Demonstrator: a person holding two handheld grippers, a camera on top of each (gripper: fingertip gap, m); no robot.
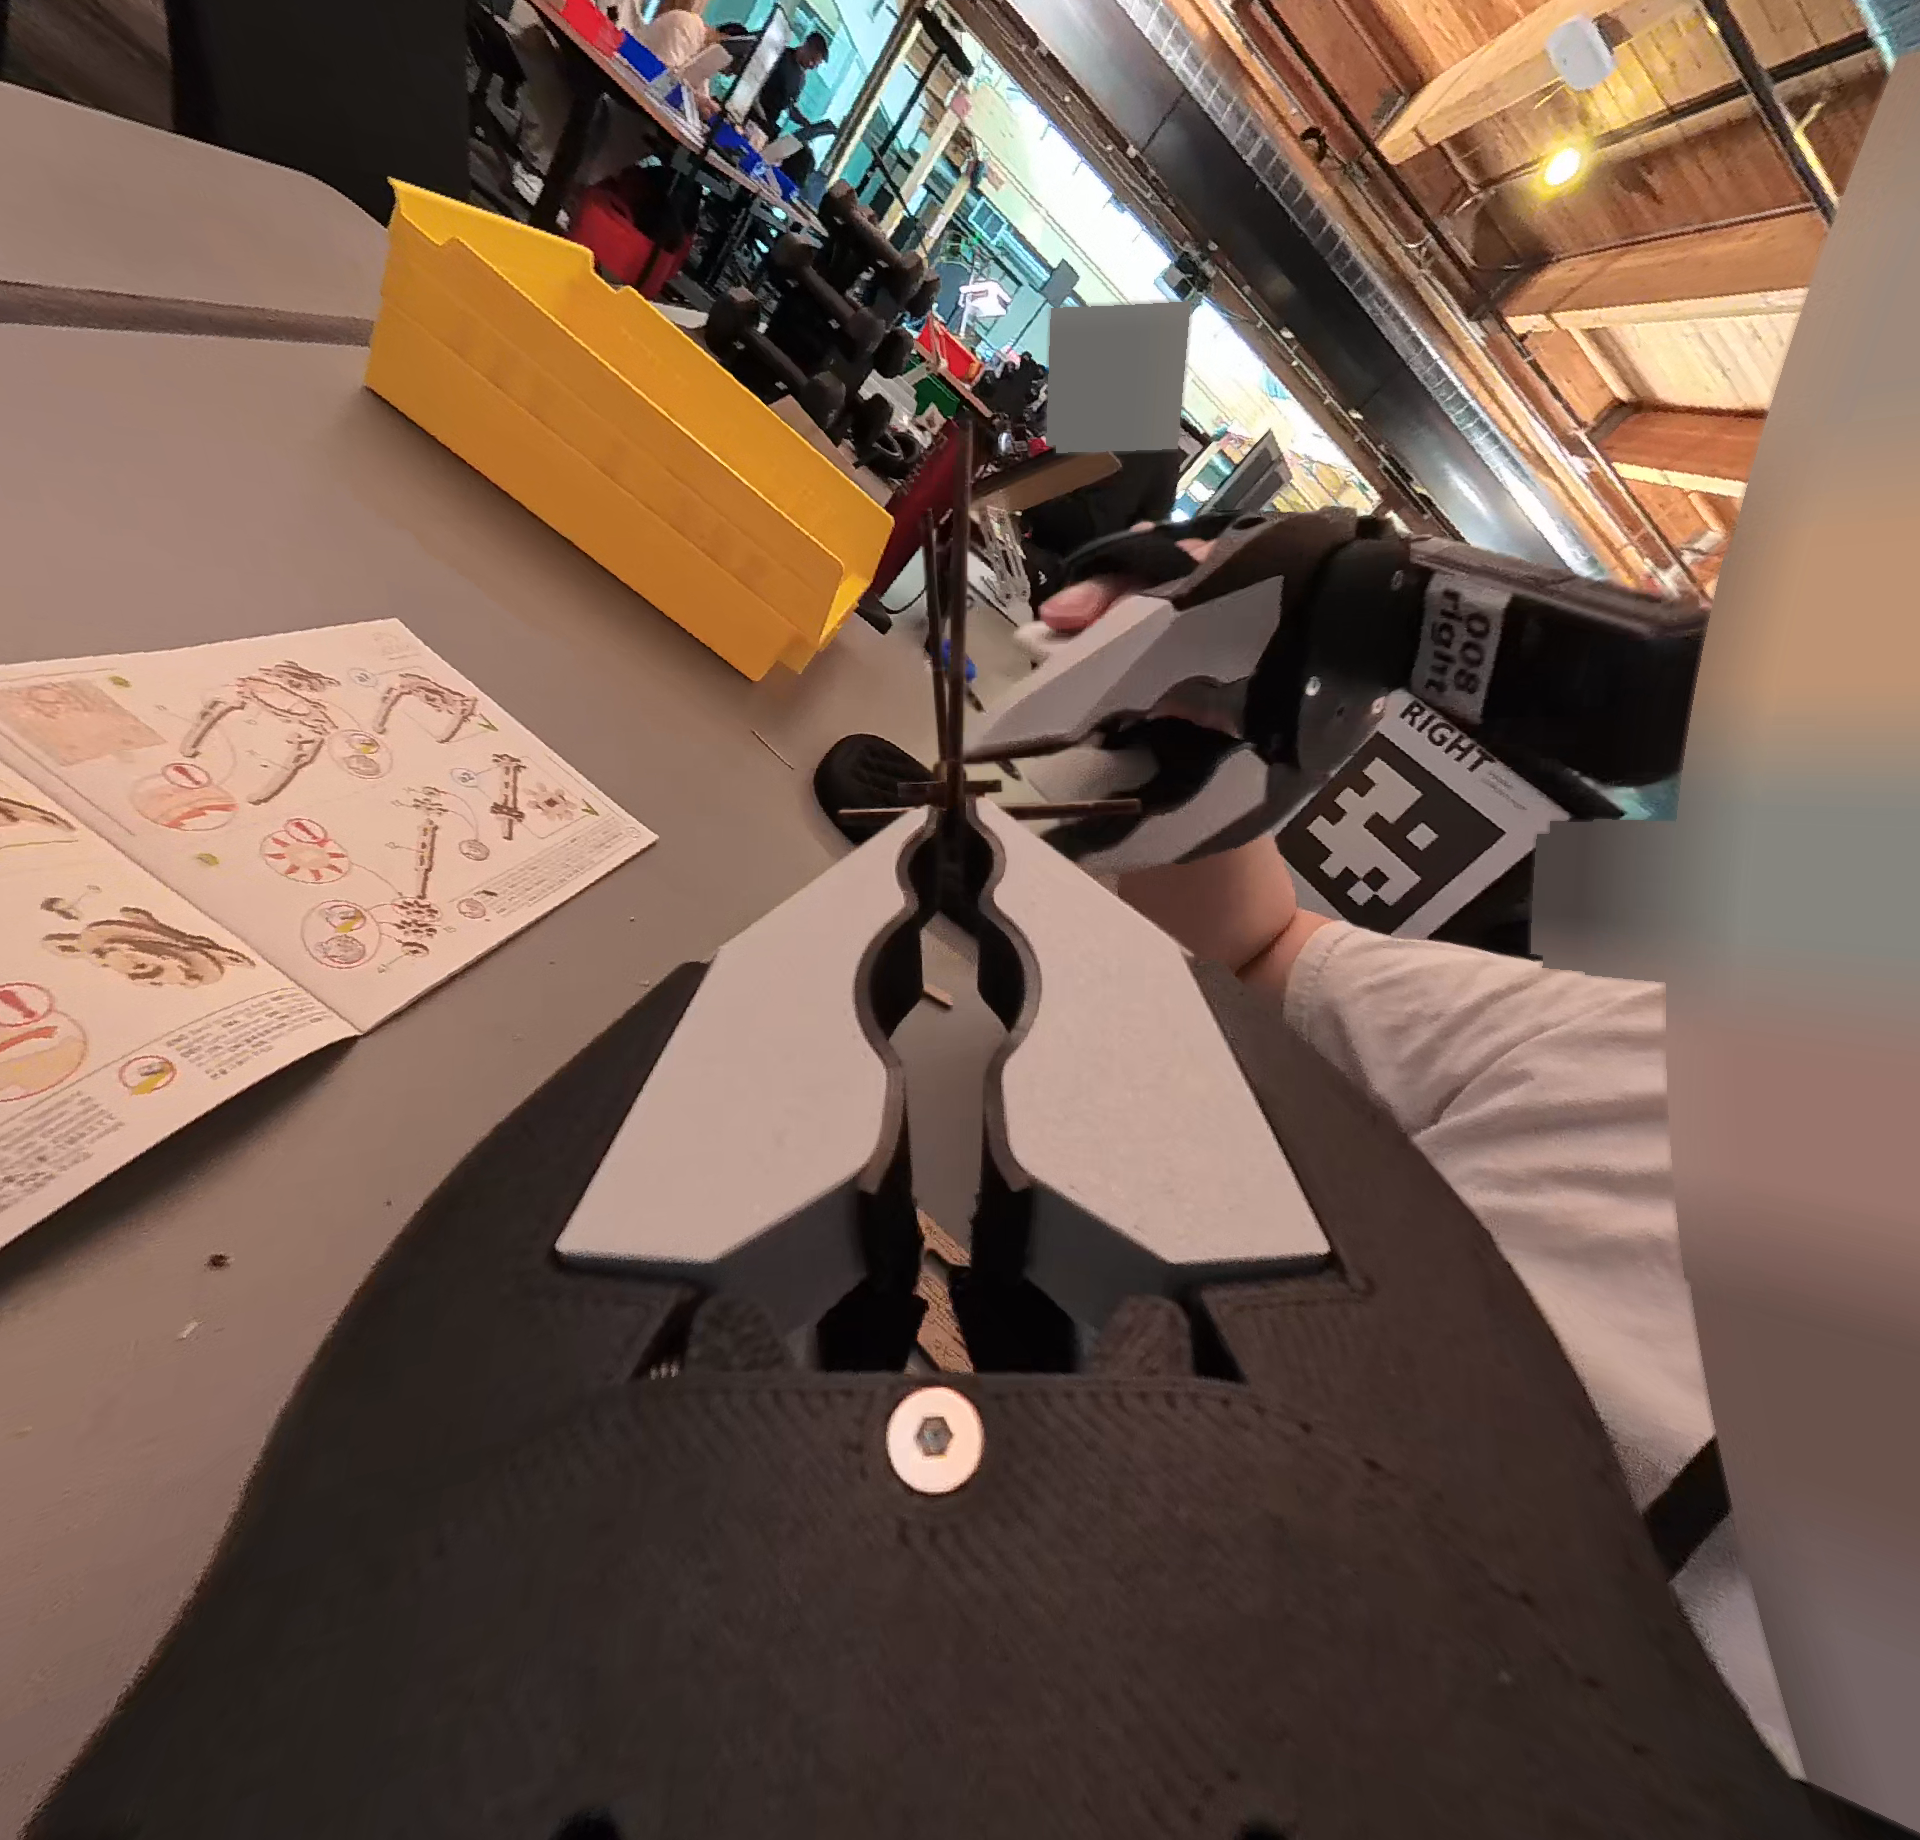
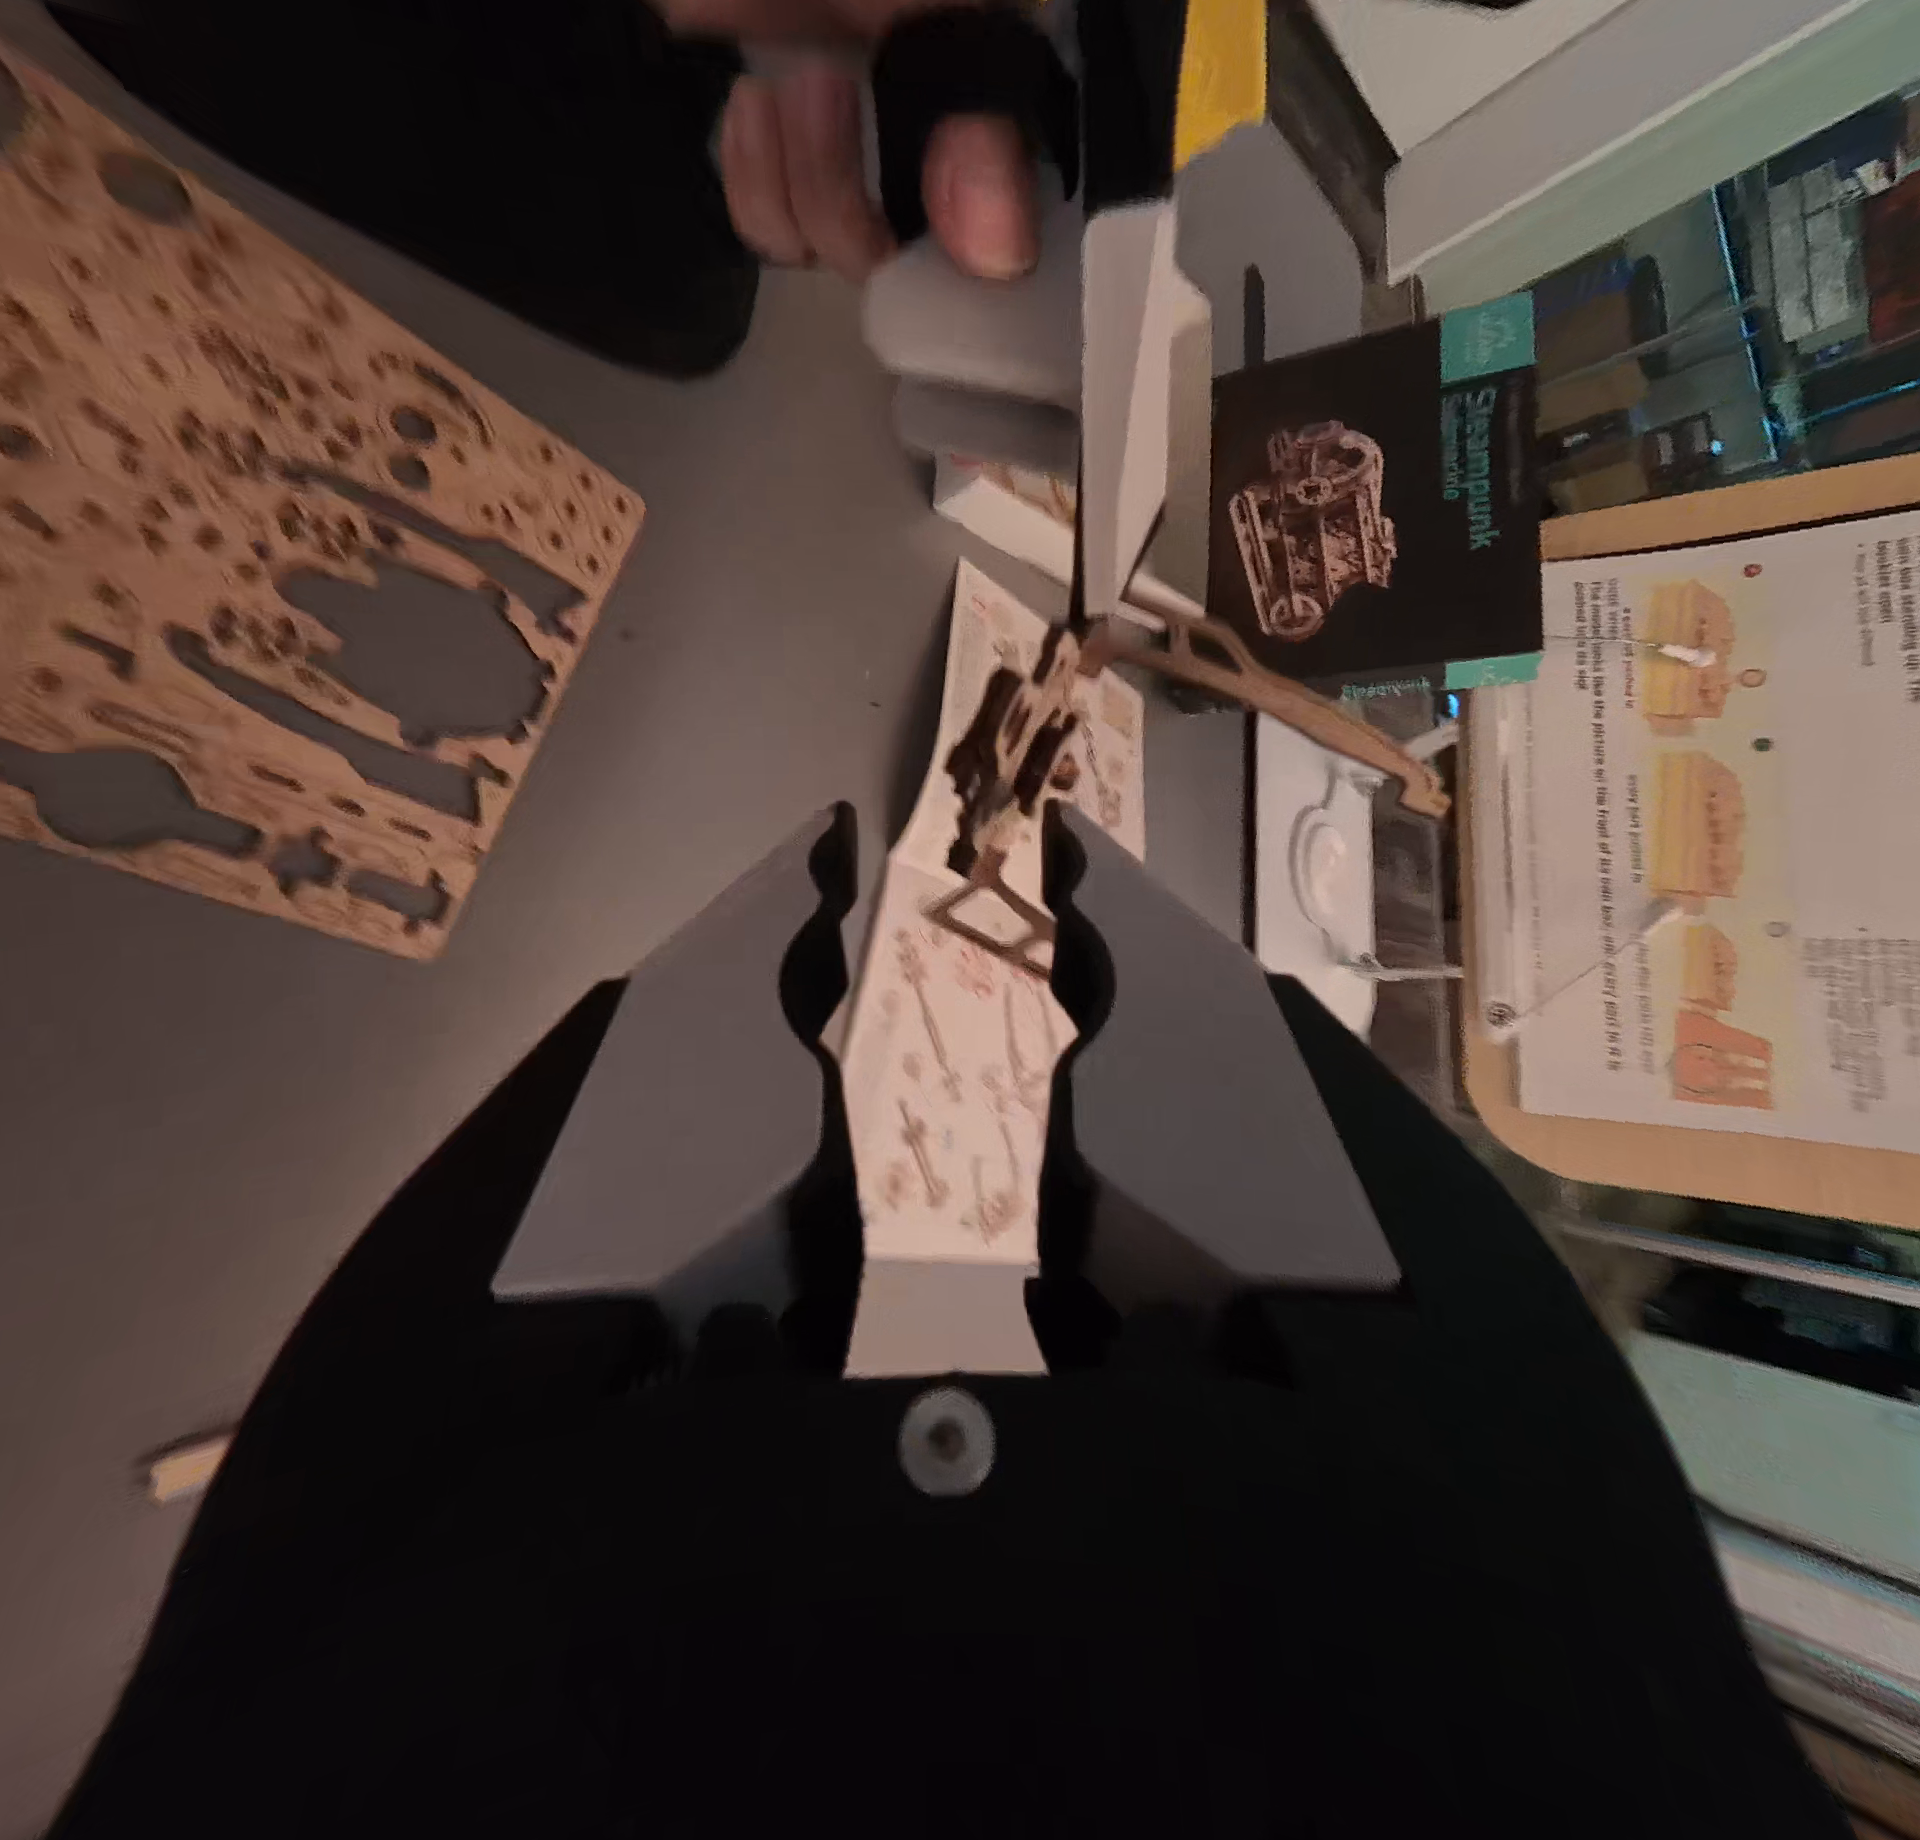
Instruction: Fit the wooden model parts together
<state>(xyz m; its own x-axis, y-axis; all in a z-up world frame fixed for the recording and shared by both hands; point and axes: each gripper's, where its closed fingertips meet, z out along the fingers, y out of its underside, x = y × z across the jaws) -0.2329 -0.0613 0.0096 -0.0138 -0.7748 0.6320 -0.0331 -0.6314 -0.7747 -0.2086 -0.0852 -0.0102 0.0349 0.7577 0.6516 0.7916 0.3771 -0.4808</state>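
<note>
The left hand-held gripper (image 1: pixel 948 840) clamps the wooden model (image 1: pixel 951 647) upright, steadying it. The right hand-held gripper (image 2: pixel 951 834), spread apart and grasping nothing, closes in to add parts.

Left hand-held gripper (image 1: pixel 948 834) clamped, right (image 2: pixel 951 855) parted

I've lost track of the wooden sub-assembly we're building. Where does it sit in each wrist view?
Left wrist view: the dark, edge-on wooden sub-assembly stands just past the left tool, centre frame, pinched at its tips.
Right wrist view: same sub-assembly seen side-on, centre, above the open right tool, hanging from the left tool.
Shared landmark: the white illustrated instruction booklet on the grey table.
</note>
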